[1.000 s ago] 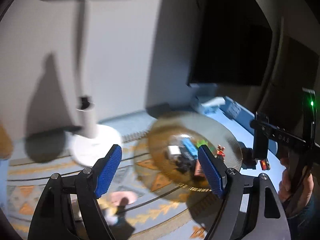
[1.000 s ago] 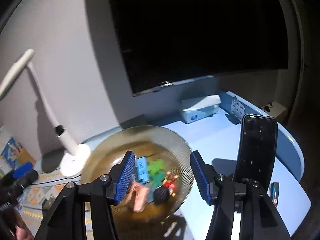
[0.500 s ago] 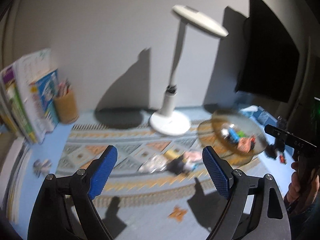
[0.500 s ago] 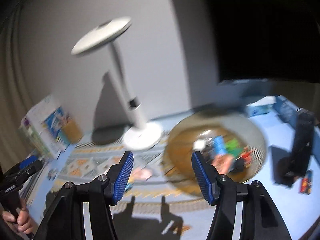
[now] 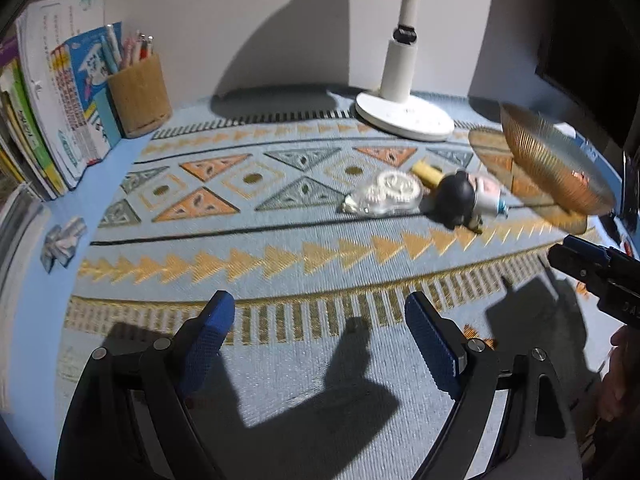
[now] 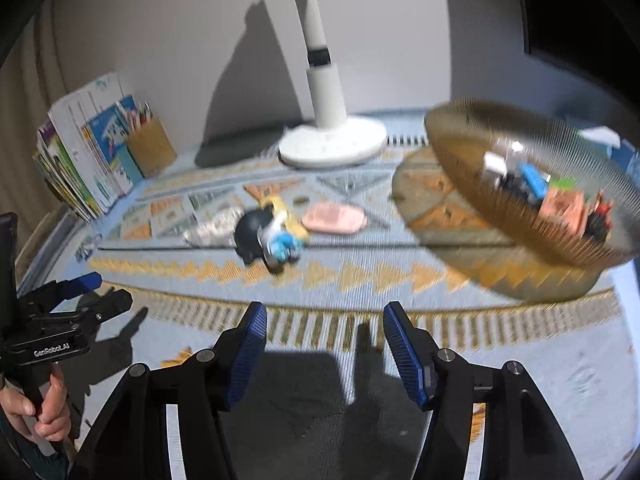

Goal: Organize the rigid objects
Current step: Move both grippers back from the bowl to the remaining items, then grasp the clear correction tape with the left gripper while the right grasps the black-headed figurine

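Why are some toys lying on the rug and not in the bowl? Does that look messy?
Yes, a bit. A dark-headed toy figure lies tipped on its side on the patterned mat, beside a clear tape dispenser and a pink piece. The other small toys sit in the amber glass bowl. Both grippers are open and empty.

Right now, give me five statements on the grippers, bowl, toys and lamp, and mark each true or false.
1. The left gripper is open and empty. True.
2. The right gripper grips the figurine. False: it is open and empty, and the figurine lies on the mat.
3. The bowl holds several small toys. True.
4. The lamp stands inside the bowl. False: its base sits on the mat beside the bowl.
5. The pink item lies in the bowl. False: it lies on the mat.
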Tool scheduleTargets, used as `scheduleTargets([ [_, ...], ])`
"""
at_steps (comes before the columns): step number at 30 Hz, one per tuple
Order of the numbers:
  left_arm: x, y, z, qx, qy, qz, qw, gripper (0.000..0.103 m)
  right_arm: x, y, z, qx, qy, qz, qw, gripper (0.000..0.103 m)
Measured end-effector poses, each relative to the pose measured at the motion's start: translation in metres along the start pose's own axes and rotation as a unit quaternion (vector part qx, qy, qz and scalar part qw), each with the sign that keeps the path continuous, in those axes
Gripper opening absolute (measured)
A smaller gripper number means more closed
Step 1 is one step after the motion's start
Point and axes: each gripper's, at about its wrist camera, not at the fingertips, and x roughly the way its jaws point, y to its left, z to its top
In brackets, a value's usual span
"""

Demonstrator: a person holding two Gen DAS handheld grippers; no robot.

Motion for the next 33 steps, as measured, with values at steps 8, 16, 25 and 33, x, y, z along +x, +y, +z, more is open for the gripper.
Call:
scheduleTargets([
  [8,0.007,-0.016,-0.008,0.040,0.010,0.013,0.9991,0.086,0.008,0.000,-0.003,-0.002,0.013,-0.016,1.000,0.059],
  [16,0.008,-0.018,-0.007,0.053,0.009,0.016,0.9984,0.086,0.010,0.006,-0.004,-0.020,0.015,-0.020,0.999,0.059],
  [25,0.006,-0.014,0.024,0.103,0.019,-0.024,0.9942,0.086,0.014,0.017,0.013,-0.034,0.053,0.024,0.998,0.059],
  [33,0.060,-0.035,0.076,0.200,0.036,-0.053,0.9776,0.086,0.036,0.046,0.057,-0.095,0.054,0.028,0.994,0.059],
])
